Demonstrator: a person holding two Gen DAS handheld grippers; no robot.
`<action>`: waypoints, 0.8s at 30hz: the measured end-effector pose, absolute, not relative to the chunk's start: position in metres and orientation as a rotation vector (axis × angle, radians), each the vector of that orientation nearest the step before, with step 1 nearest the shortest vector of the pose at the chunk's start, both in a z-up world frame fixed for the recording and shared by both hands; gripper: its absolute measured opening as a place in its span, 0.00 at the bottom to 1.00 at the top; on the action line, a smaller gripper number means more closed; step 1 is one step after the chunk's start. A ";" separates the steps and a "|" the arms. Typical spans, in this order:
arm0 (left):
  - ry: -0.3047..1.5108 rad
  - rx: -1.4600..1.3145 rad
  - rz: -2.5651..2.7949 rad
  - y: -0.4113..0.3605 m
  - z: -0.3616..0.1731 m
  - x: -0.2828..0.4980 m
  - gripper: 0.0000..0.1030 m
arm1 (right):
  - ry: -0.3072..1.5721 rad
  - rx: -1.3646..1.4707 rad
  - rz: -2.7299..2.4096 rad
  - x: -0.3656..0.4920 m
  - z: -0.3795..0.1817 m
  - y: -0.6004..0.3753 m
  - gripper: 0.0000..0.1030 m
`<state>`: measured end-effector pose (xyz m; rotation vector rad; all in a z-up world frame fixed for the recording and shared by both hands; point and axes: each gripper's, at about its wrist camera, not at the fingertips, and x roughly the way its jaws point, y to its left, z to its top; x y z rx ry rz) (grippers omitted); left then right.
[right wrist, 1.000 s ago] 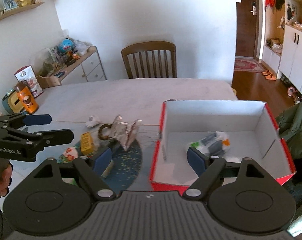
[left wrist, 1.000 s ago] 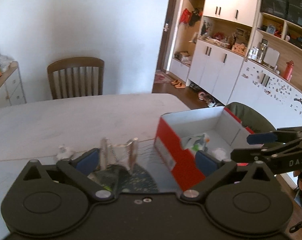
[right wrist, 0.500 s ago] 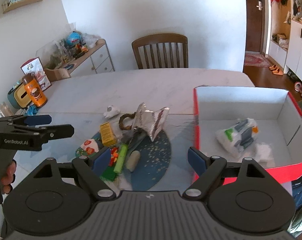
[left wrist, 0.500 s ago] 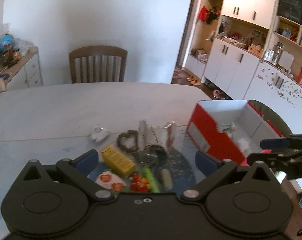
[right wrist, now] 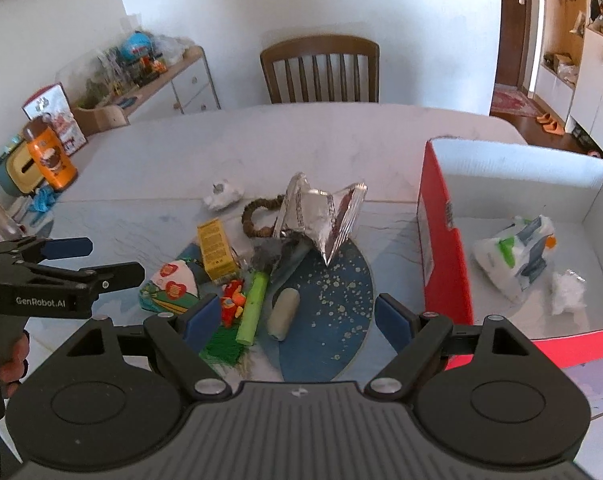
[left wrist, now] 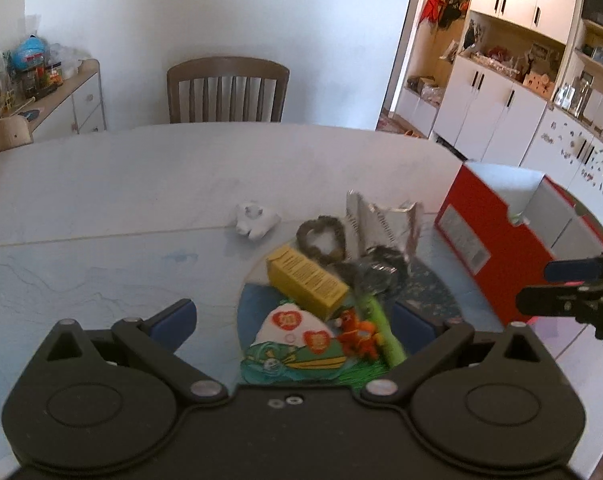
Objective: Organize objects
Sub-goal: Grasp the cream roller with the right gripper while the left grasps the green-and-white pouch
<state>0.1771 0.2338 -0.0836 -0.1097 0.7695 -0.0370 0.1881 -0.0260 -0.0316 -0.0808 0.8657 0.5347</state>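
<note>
A pale marble tabletop (right wrist: 341, 140) carries a heap of small things on a blue round mat (right wrist: 333, 300). Between the right gripper (right wrist: 293, 316)'s wide, empty jaws lie a green tube (right wrist: 253, 304) and a pale roll (right wrist: 283, 312); the red box (right wrist: 441, 248) stands just right of them. The left gripper (left wrist: 293, 320)'s jaws, also wide and empty, frame a yellow carton (left wrist: 305, 280).

This is a lived-in home, in its dining area. A wooden slat-back chair (right wrist: 320, 69) is drawn up to a pale marble-look worktop (right wrist: 341, 136). Against the left wall a low sideboard (right wrist: 169, 88) is crowded with toys and jars, with a child's orange drinking bottle (right wrist: 48, 159) nearby. To the right, white built-in cupboards (left wrist: 497, 112) with open wooden shelves hold household odds and ends. Beyond them an entry hall shows a dark door (right wrist: 517, 20), hanging clothes (left wrist: 441, 10), a small rug (right wrist: 511, 102) and slippers (right wrist: 549, 123) on the wood floor.
</note>
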 end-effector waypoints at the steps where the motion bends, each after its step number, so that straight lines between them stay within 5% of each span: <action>1: 0.775 -0.115 -0.033 0.236 -0.088 0.179 1.00 | 0.872 -0.087 0.528 0.191 -0.036 -0.023 0.81; 24: 0.852 -0.156 -0.049 0.241 -0.136 0.208 0.96 | 1.037 -0.113 0.441 0.246 -0.109 0.011 0.81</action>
